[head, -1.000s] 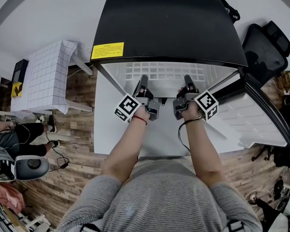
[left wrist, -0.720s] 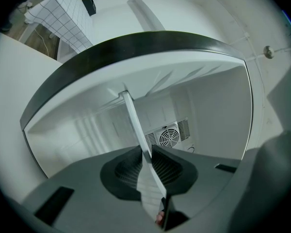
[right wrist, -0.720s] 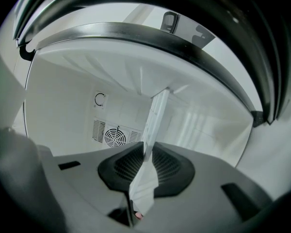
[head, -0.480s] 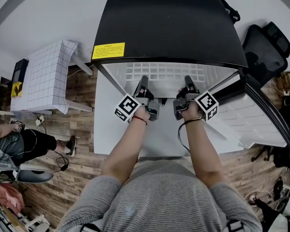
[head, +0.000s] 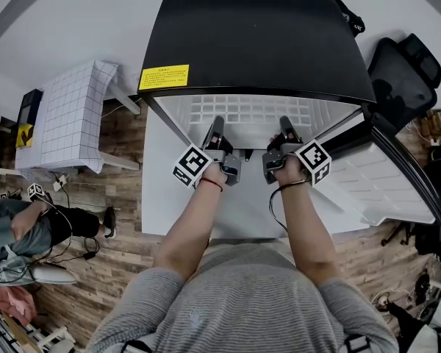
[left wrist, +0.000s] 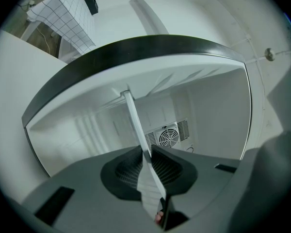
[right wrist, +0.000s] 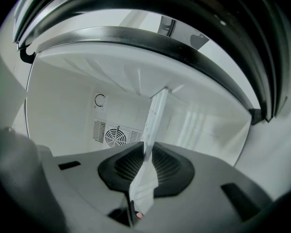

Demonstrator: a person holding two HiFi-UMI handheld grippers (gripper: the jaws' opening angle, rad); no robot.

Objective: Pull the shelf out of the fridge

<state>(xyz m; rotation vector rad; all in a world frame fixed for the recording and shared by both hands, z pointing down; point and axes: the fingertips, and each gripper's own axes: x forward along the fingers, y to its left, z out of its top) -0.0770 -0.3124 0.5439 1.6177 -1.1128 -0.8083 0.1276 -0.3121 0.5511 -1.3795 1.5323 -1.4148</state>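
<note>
A black fridge stands open in front of me, its door swung to the right. The white grid shelf sticks out of the fridge's mouth. My left gripper is shut on the shelf's front edge, left of centre. My right gripper is shut on the same edge, right of centre. In the left gripper view the shelf runs edge-on as a thin white plate pinched between the dark pads of the left gripper. The right gripper view shows the shelf clamped by the right gripper in the same way.
A fan grille sits on the fridge's back wall. A white checked table stands to the left and a black chair to the right. A person sits on the wooden floor at far left. The fridge rests on a white platform.
Both grippers and the shelf stay where they were. The person at far left has shifted their legs and leaned in.
</note>
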